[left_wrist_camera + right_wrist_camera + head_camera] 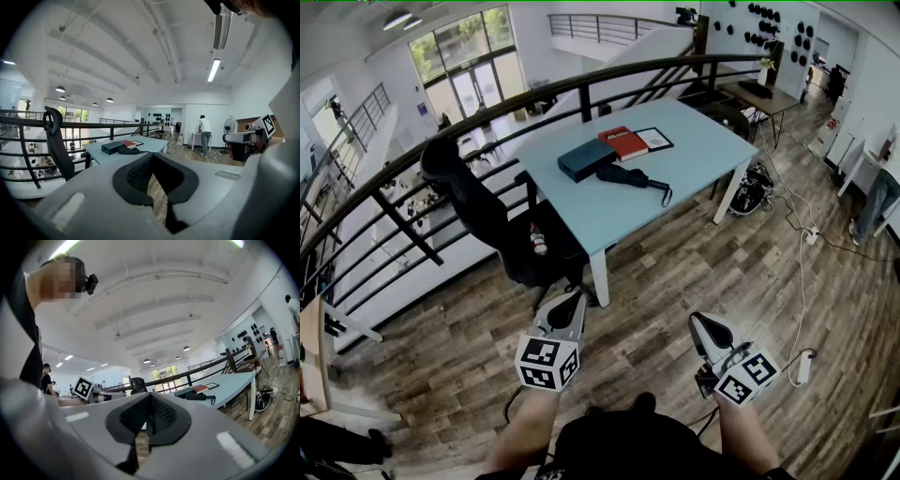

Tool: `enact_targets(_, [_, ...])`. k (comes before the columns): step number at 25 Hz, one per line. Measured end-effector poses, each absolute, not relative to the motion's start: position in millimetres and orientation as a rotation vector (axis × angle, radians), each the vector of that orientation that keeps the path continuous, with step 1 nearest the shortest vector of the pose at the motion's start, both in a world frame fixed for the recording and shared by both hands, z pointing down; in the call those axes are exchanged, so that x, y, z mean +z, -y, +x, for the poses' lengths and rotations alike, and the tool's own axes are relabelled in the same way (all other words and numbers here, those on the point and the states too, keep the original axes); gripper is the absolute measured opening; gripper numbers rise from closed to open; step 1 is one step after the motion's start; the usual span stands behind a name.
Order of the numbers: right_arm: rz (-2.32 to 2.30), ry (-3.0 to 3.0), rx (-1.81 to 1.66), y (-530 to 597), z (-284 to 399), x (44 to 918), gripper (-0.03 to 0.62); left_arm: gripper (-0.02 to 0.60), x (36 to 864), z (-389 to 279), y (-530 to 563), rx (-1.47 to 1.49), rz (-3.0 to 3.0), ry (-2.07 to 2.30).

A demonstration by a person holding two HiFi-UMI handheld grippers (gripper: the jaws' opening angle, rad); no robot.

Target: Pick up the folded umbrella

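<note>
The folded black umbrella (633, 176) lies on a light blue table (694, 155), its strap end towards the right, in front of a dark blue box (584, 159). It also shows far off as a small dark shape, the umbrella (127, 150) in the left gripper view and the umbrella (197, 396) in the right gripper view. My left gripper (572, 298) and right gripper (698, 322) hang low over the wooden floor, well short of the table. Both are shut with nothing in them; left gripper (152, 157), right gripper (150, 397).
A red book (624, 142) and a black framed sheet (654, 139) lie behind the umbrella. A black office chair (478, 211) stands at the table's left, a dark railing (487, 117) runs behind. Cables (797, 234) trail on the floor at right. A person (204, 135) stands at a far desk.
</note>
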State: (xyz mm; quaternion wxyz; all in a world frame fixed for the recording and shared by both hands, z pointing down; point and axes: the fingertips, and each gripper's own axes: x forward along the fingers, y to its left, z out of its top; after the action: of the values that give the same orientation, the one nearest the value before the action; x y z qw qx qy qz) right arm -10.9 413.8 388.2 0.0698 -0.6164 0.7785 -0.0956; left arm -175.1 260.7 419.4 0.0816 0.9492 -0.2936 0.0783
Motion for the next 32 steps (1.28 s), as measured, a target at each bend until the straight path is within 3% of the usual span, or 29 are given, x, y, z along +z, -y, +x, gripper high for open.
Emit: enact_targets(32, [-1.707, -2.303, -0.573, -388.5, 88.4, 432.4, 0.002, 0.006, 437.9, -56.3, -230.8, 0.304, 2.834, 0.835])
